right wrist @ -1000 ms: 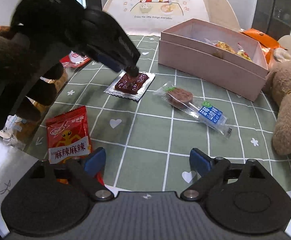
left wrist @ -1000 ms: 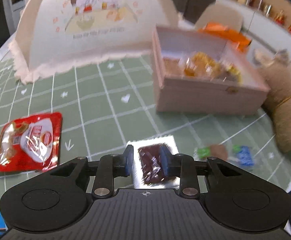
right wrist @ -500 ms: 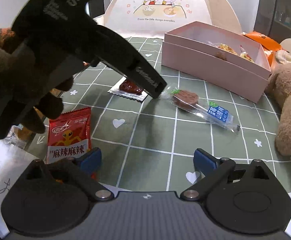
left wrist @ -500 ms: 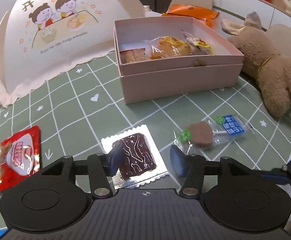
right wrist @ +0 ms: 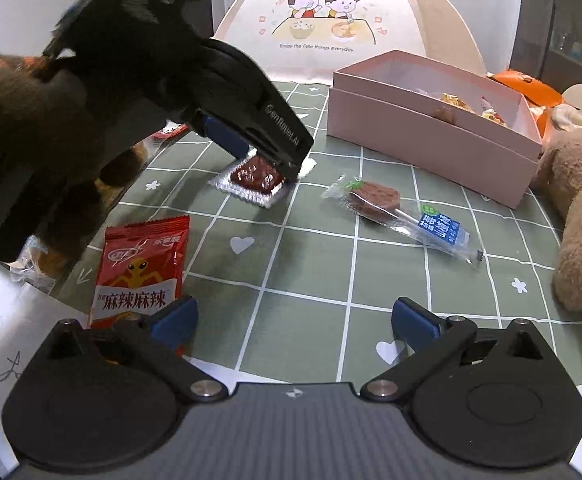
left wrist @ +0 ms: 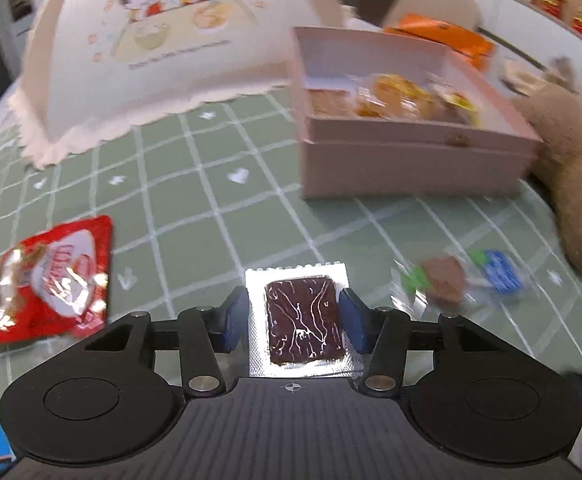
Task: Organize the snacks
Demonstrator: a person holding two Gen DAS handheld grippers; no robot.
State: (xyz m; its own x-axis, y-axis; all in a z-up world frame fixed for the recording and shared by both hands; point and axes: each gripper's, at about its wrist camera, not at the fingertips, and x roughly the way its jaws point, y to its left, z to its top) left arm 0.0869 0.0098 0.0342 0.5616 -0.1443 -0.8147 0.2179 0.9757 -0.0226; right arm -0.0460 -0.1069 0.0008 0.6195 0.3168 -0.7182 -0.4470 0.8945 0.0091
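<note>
Since a second ago your left gripper point(left wrist: 293, 322) has let go, fingers now spread around the brown snack packet point(left wrist: 299, 320), right gripper point(right wrist: 294, 322) fingers wide apart over the table point(right wrist: 303, 264).

On the checked cloth point(right wrist: 311, 264), the foil-sealed snack point(left wrist: 299, 320) lies between the left gripper point(left wrist: 293, 322)'s fingers — lollipop point(right wrist: 395, 208) to its right, box point(right wrist: 431, 136) behind, dome cover point(right wrist: 323, 20) further back, plush toy point(right wrist: 579, 208) at the far right.
</note>
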